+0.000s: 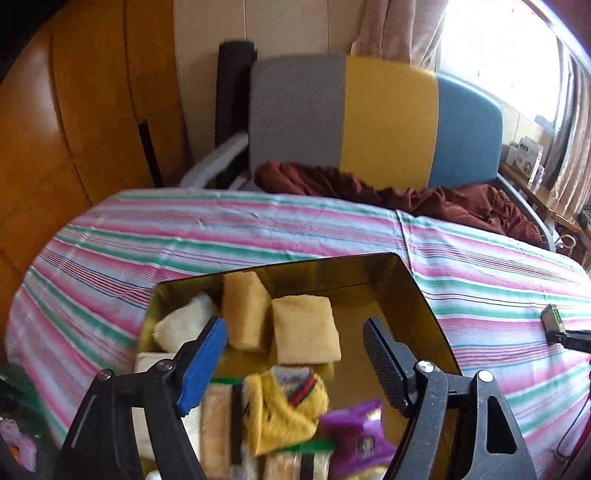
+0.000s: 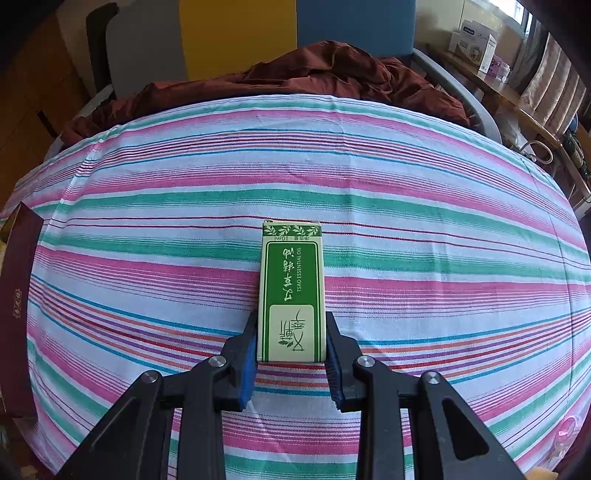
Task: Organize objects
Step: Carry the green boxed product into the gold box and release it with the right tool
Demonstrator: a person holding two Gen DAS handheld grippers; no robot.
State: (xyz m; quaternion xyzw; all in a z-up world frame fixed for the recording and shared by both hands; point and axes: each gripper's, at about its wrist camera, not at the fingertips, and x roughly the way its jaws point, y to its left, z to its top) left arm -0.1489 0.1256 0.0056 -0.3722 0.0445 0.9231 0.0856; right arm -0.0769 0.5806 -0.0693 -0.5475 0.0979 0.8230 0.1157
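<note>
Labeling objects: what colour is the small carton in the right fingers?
Pale cream-yellow carton with green panels; clearest in right wrist view.

A home bedroom: striped bedsheet (image 2: pixel 295 166), curtains (image 1: pixel 402 29) (sunlit), wooden wardrobe (image 1: pixel 74 110).

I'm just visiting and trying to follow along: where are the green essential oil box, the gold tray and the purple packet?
green essential oil box (image 2: pixel 291 291), right wrist view, printed front face
gold tray (image 1: pixel 417 291), left wrist view, far right wall
purple packet (image 1: pixel 360 439), left wrist view, wrapper middle

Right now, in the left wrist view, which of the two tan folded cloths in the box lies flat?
The tan cloth nearer the box's middle lies flat, broad face up. The other tan cloth, left of it, stands tilted on edge beside a white bundle.
</note>
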